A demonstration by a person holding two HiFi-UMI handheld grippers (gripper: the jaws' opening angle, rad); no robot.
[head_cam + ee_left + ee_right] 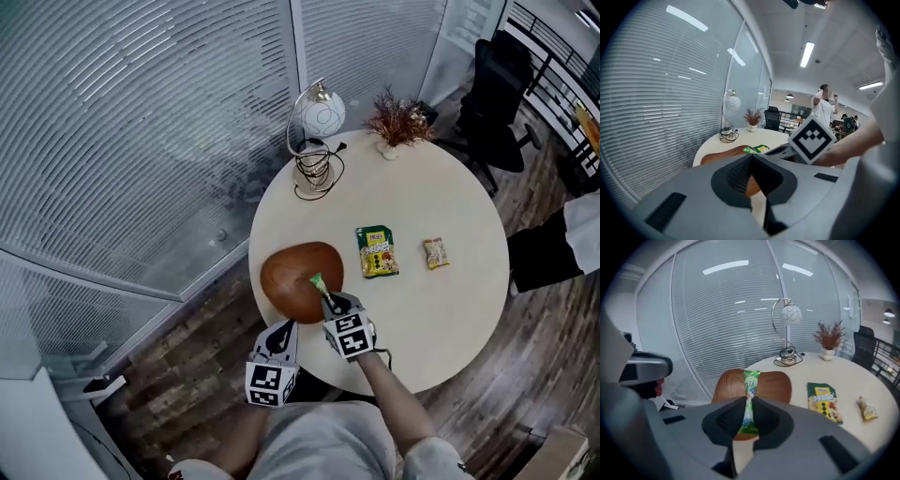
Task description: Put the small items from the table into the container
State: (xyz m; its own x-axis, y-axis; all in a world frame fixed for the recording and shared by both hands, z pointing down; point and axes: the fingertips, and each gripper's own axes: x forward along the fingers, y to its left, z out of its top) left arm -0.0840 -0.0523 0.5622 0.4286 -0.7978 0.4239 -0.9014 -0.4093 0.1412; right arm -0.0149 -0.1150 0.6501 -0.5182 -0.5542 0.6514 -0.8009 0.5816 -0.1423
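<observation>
Head view is showing the left gripper (285, 326) nearest the person, hanging at the seven o'clock rim of the round cream table (441, 323). Its jaws are clenched together, with nothing between them. Just beside it, at its three o'clock, the right gripper (326, 298) is grasping a slim green plastic sachet (317, 281) by its lower half. The sachet's free end is sticking out past the jaws, over the oval brown wooden bowl (286, 270). Whether the sachet is touching the wood cannot be told. The bowl is sitting near the table's nine o'clock edge.

Farther on, a flat green-and-yellow snack packet (377, 251) is lying at the table's middle. A small orange wrapped snack (435, 253) is lying apart from it, at its three o'clock. Beyond these, a white globe lamp on a curved metal stand (319, 117) is standing at eleven o'clock, and a dried reddish plant in a small white pot (398, 122) at twelve. A black office chair (497, 94) is standing off the table around one o'clock.
</observation>
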